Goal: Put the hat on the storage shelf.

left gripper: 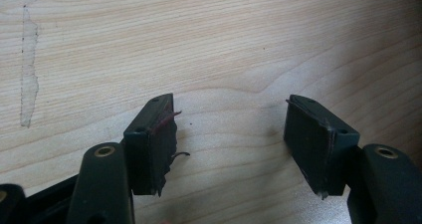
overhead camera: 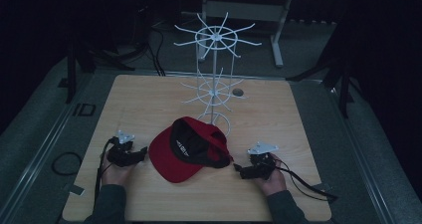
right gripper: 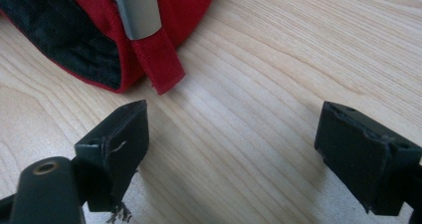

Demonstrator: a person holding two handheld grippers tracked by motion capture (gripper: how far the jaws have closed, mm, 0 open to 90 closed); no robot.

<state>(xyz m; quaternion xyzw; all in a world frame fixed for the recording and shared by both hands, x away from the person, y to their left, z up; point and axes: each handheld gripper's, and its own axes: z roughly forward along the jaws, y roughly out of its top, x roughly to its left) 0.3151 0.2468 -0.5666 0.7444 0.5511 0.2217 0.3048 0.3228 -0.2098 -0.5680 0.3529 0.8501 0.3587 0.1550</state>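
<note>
The red cap [overhead camera: 191, 149] lay upside down at the middle of the table [overhead camera: 149, 199], its black lining up, just in front of the white wire rack [overhead camera: 215, 59]. Its fabric strap [right gripper: 158, 67] with a grey metal buckle [right gripper: 135, 7] trailed onto the wood close to the right gripper [right gripper: 234, 149], whose jaws stood wide apart with bare wood between them. The left gripper [left gripper: 231, 144] rested low beside the brim, jaws likewise spread and empty, worn pads [left gripper: 161, 144] frayed. Both hands held the grippers level, pointing inward. The table was pale wood grain; the room around it was dark.
</note>
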